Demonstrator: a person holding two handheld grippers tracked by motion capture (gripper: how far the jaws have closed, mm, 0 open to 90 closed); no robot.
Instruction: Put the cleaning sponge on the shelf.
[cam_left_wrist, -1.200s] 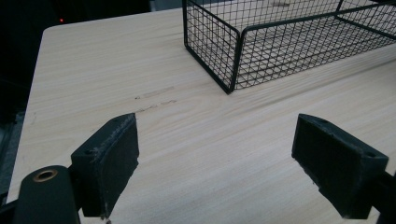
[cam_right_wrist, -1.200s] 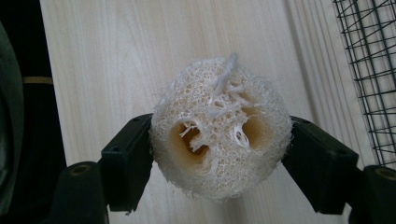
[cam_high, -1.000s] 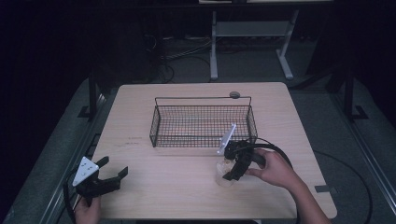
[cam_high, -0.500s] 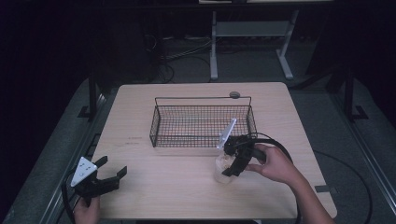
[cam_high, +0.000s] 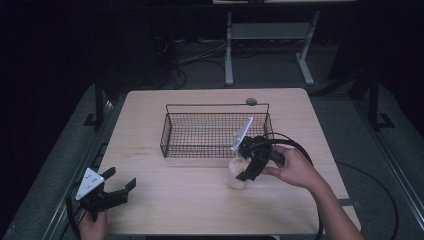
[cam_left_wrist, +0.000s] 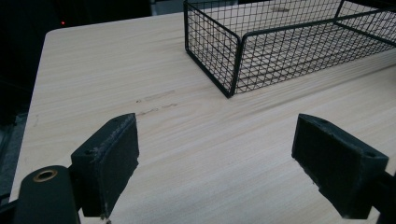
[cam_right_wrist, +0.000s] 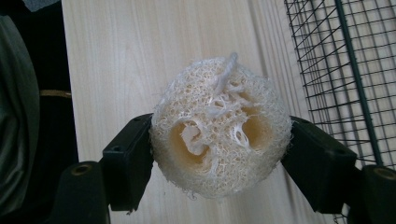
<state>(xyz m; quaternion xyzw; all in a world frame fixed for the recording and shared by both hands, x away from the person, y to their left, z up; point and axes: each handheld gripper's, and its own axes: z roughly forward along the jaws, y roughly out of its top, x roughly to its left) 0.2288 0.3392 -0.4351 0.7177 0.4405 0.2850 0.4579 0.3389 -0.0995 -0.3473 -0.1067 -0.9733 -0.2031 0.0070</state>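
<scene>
On the pale wooden table (cam_high: 190, 200) a black wire basket (cam_high: 214, 134) stands near the middle, a little toward the far side, its long side facing the person. Through the mesh only the tabletop shows; nothing can be made out inside it in the high view or in the left gripper view, where one corner and part of its floor are seen.

Just in front of the basket's right end, the right gripper (cam_high: 246, 167) has its two black jaws pressed against either side of a cream loofah sponge (cam_right_wrist: 219, 147). The right gripper view shows the sponge end-on, fibrous and round, with several hollow channels, squeezed between the pads (cam_right_wrist: 128, 161), with bare tabletop behind it and the basket's mesh to the right. Whether the sponge touches the table cannot be told. The person's right hand (cam_high: 295, 169) holds this gripper from behind.

Near the front left corner of the table, well apart from the basket, the left gripper (cam_high: 118, 186) rests in the left hand (cam_high: 92, 227), jaws spread wide with nothing between them.
</scene>
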